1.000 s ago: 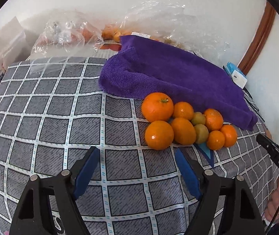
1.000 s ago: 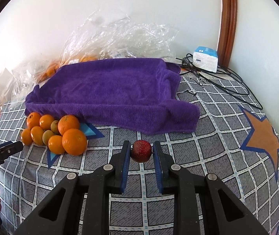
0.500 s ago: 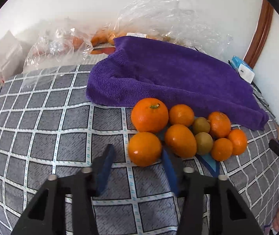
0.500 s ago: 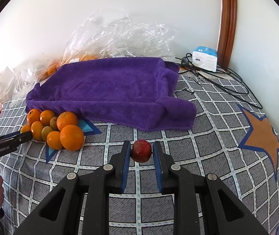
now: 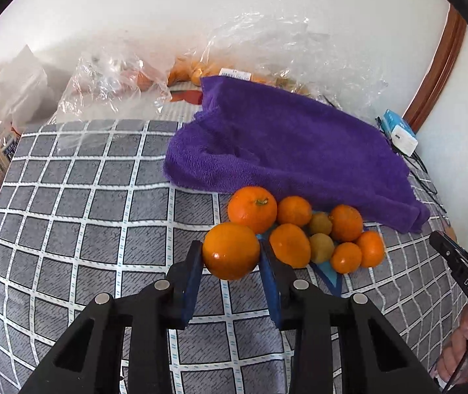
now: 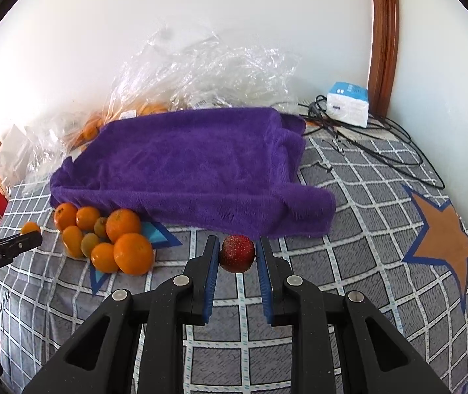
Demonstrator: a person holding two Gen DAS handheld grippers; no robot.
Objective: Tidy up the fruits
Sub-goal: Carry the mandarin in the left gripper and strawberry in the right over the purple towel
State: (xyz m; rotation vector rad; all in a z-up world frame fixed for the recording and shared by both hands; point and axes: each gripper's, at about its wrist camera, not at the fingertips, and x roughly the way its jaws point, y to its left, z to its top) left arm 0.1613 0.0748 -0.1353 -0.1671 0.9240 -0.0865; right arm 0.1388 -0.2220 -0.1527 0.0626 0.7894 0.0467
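Grey checked tablecloth (image 5: 69,216) bears purple towel (image 5: 293,144), oranges (image 5: 299,229).

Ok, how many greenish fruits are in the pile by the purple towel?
2. One greenish fruit sits mid-pile, the other just in front of it; the oranges may hide more.

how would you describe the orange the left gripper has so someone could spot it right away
Find the purple towel on the grey checked tablecloth; a cluster of oranges lies at its near edge. The held orange is at the cluster's near left, the only one clamped between the left gripper's blue pads.
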